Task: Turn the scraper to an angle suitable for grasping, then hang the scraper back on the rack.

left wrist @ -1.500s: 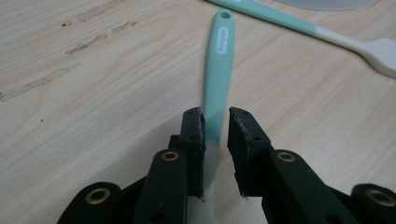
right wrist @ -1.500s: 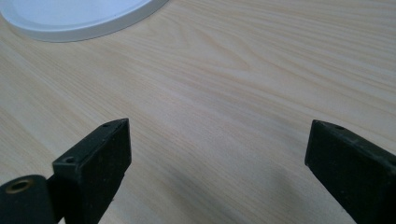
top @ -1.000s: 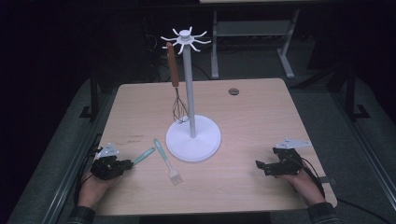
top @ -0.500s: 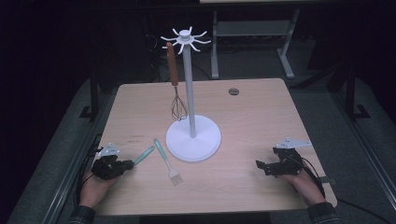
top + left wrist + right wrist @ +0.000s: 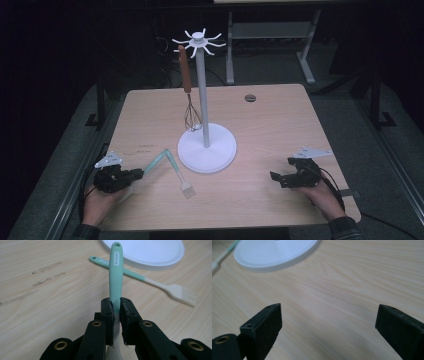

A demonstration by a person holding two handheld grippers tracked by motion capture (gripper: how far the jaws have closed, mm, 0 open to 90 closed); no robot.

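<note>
While clamped, left hand-held gripper [image 5: 115, 315] lifts spatula [image 5: 115, 272].

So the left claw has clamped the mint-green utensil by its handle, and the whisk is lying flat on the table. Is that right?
Not quite. The left gripper does clamp the mint-green utensil, but the whisk hangs from the white stand, as the high view shows.

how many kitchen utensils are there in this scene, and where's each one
3. A whisk hangs from the white stand. A mint-handled utensil is clamped in the left gripper. A mint-handled brush lies on the table beside the stand's base.
</note>
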